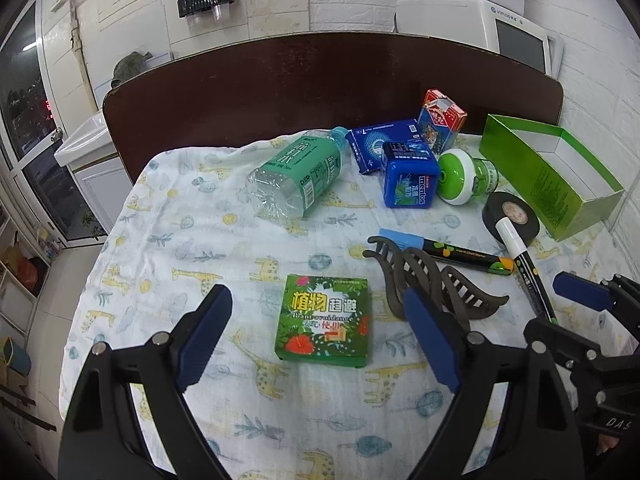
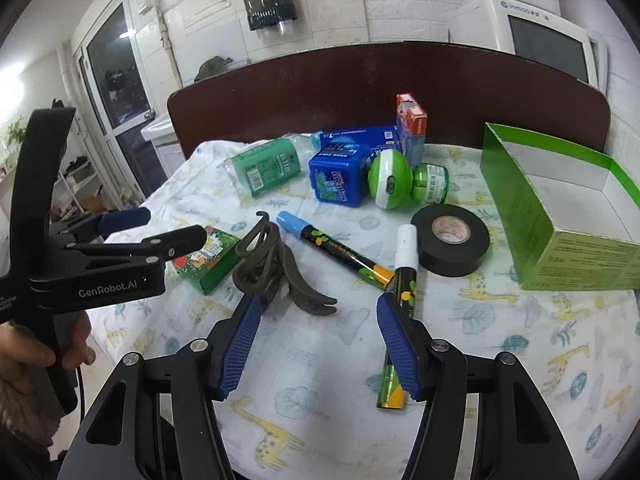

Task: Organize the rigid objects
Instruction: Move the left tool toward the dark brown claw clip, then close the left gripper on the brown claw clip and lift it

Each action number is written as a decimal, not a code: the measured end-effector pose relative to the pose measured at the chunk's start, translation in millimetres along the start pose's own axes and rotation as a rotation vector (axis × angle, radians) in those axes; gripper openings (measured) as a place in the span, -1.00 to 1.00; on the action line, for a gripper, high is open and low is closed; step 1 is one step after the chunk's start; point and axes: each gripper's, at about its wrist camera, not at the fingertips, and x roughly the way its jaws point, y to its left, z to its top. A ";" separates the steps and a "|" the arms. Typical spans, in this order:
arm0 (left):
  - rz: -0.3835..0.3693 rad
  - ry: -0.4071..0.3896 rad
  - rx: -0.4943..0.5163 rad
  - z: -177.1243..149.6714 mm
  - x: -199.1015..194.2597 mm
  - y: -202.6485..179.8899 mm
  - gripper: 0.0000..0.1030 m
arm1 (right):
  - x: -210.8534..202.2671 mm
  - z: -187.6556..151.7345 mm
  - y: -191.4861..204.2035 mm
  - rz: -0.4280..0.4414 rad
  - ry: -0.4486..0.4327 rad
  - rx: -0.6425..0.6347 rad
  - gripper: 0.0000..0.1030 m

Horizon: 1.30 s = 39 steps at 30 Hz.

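Note:
A flat green box with a leaf print (image 1: pixel 324 320) lies on the giraffe-print cloth (image 1: pixel 200 248), between the fingers of my left gripper (image 1: pixel 316 296). Its jaws are open and the pads stand clear of the box. My right gripper (image 2: pixel 320 308) is open too, over bare cloth. A brown hair claw (image 2: pixel 276 272) lies just past its left finger. A white-capped marker (image 2: pixel 406 276) runs under its right finger. From the right wrist view the left gripper (image 2: pixel 176 225) hangs over the green box (image 2: pixel 208 260).
Beyond lie a blue-capped marker (image 1: pixel 440 250), a black tape roll (image 1: pixel 508 212), a fallen water bottle (image 1: pixel 296 172), a blue tin (image 1: pixel 408 176), a green-and-white round device (image 1: pixel 460 176) and two cartons. An open green box (image 1: pixel 560 172) stands at the right. A dark board (image 1: pixel 320 92) closes the back.

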 end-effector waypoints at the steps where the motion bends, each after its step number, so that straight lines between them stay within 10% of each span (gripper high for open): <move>1: 0.004 -0.006 0.005 1.1 0.0 1.5 0.69 | 4.6 0.4 1.8 0.005 0.012 0.000 0.23; 6: -0.001 -0.017 0.040 5.0 3.3 7.7 0.69 | 26.5 3.4 3.4 0.026 0.083 0.022 -0.12; 20: -0.147 0.046 0.130 14.5 36.2 -3.0 0.64 | 49.0 16.7 -29.5 -0.071 0.091 0.110 -0.18; 32: -0.276 0.073 0.215 -0.2 37.8 -11.3 0.65 | 41.3 25.2 -31.0 0.172 0.093 0.167 -0.17; 39: -0.319 0.057 0.275 9.4 46.5 -18.7 0.67 | 41.0 24.8 -25.5 0.161 0.103 0.179 -0.17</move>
